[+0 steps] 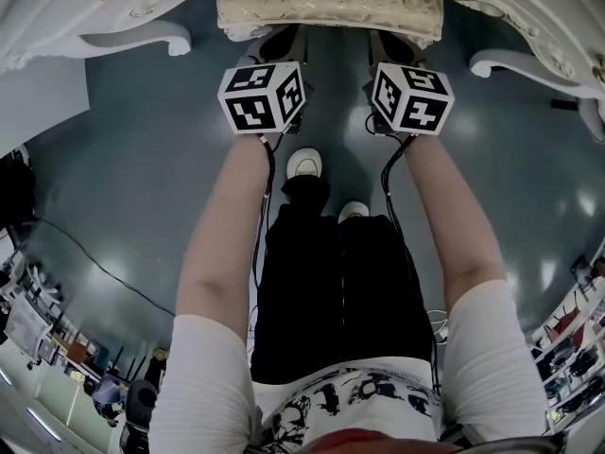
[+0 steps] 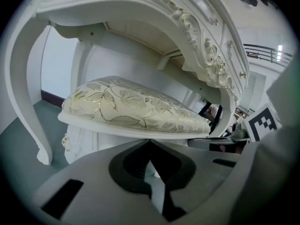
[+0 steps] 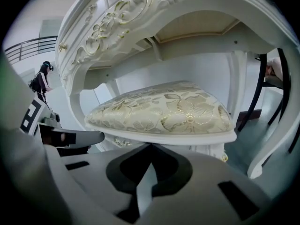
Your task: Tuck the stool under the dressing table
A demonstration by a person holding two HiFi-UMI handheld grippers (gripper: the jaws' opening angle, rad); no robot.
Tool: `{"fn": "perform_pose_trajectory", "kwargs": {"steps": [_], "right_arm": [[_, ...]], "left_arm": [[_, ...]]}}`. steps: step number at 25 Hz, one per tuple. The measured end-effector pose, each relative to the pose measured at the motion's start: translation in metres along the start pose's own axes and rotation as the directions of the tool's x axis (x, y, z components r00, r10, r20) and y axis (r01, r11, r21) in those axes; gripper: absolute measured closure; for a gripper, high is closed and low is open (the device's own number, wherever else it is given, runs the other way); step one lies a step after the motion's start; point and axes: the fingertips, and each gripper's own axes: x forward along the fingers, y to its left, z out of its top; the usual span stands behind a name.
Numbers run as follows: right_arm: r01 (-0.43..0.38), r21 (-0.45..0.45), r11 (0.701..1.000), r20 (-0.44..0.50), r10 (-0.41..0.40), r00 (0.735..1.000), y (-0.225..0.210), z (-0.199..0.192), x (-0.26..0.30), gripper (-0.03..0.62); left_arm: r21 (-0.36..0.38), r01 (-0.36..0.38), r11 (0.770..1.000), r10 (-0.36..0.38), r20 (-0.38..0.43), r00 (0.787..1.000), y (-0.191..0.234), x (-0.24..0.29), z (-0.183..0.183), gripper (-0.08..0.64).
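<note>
The stool [image 1: 326,8], with a cream and gold floral cushion on a white base, sits between the legs of the white carved dressing table [image 1: 57,17], mostly beneath its top. My left gripper [image 1: 276,45] and right gripper [image 1: 392,45] are side by side at the stool's near edge. In the left gripper view the shut left gripper [image 2: 150,144] meets just under the seat rim of the stool [image 2: 136,107]. Likewise, the right gripper [image 3: 150,146] is shut right below the stool's [image 3: 164,109] rim. I cannot tell if either touches it.
The dressing table's curved legs [image 1: 142,38] [image 1: 510,62] flank the stool. The person's legs and white shoes [image 1: 304,165] stand on the teal floor behind the grippers, with cables trailing. A dark chair frame [image 3: 281,78] is off to the right.
</note>
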Motion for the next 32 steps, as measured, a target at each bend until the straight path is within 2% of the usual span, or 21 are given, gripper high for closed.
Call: {"fn": "perform_pose_trajectory", "kwargs": {"steps": [6, 9, 13, 16, 19, 22, 26, 29, 32], "right_arm": [[0.02, 0.013, 1.0, 0.003, -0.021, 1.0, 0.005, 0.003, -0.013, 0.581], [0.004, 0.029, 1.0, -0.029, -0.003, 1.0, 0.02, -0.005, -0.03, 0.581], [-0.024, 0.05, 0.998, -0.067, 0.028, 0.997, 0.042, -0.015, -0.074, 0.581], [-0.063, 0.075, 0.995, -0.074, 0.068, 0.995, 0.064, 0.002, -0.12, 0.581], [-0.068, 0.057, 0.996, -0.054, 0.071, 0.996, 0.08, 0.031, -0.166, 0.581], [-0.084, 0.026, 0.996, -0.002, 0.084, 0.996, 0.099, 0.078, -0.218, 0.581], [-0.115, -0.02, 0.993, 0.107, 0.117, 0.987, 0.124, 0.165, -0.281, 0.581], [-0.124, -0.039, 0.991, 0.182, 0.13, 0.975, 0.136, 0.23, -0.317, 0.581], [-0.116, -0.068, 0.991, 0.242, 0.129, 0.962, 0.148, 0.291, -0.351, 0.581]], "left_arm": [[0.035, -0.017, 0.999, 0.017, -0.001, 1.0, -0.004, -0.014, 0.004, 0.543], [0.031, 0.007, 0.999, -0.006, -0.043, 0.999, -0.017, -0.034, -0.002, 0.543], [0.062, 0.016, 0.998, -0.009, -0.111, 0.994, -0.044, -0.072, -0.013, 0.543], [0.084, -0.005, 0.996, 0.018, -0.144, 0.989, -0.066, -0.117, -0.003, 0.543], [0.105, -0.009, 0.994, 0.022, -0.131, 0.991, -0.094, -0.163, 0.02, 0.543], [0.149, -0.005, 0.989, 0.016, -0.076, 0.997, -0.131, -0.211, 0.067, 0.543], [0.204, -0.013, 0.979, 0.002, 0.054, 0.999, -0.168, -0.263, 0.165, 0.543], [0.243, -0.012, 0.97, -0.029, 0.164, 0.986, -0.19, -0.293, 0.242, 0.543], [0.28, -0.001, 0.96, -0.068, 0.237, 0.969, -0.213, -0.322, 0.308, 0.543]]}}
